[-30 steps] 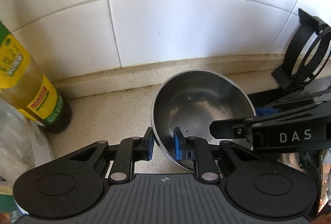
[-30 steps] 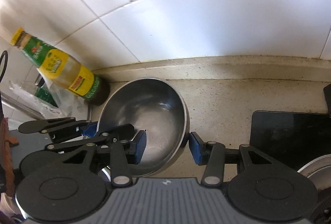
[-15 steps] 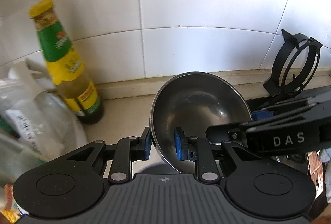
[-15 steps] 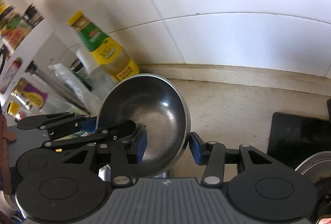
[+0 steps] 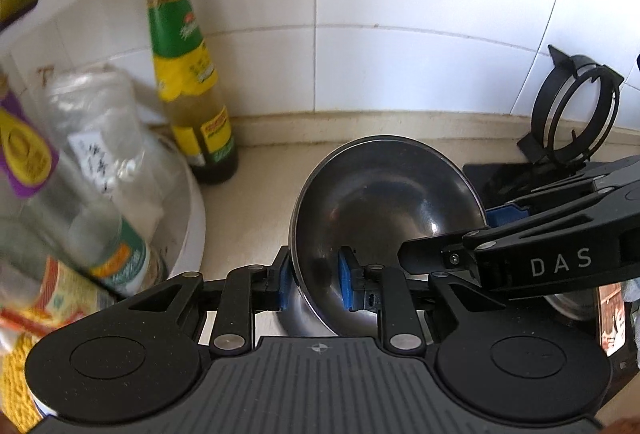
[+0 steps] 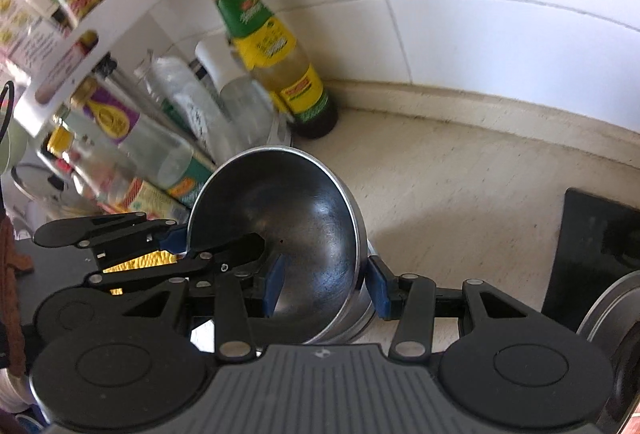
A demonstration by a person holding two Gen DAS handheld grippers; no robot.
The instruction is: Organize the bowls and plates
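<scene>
Both grippers clamp a steel bowl (image 5: pixel 384 209) by opposite rims: left gripper (image 5: pixel 314 280), right gripper (image 6: pixel 326 284); a sauce bottle (image 5: pixel 188 81) stands far left.

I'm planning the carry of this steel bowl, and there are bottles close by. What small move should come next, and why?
Probably keep both grips shut and shift the bowl toward the bare counter, away from the bottles. The left gripper and the right gripper each pinch opposite sides of its rim, and the bowl is tilted, with the crowded bottles close beside it.
</scene>
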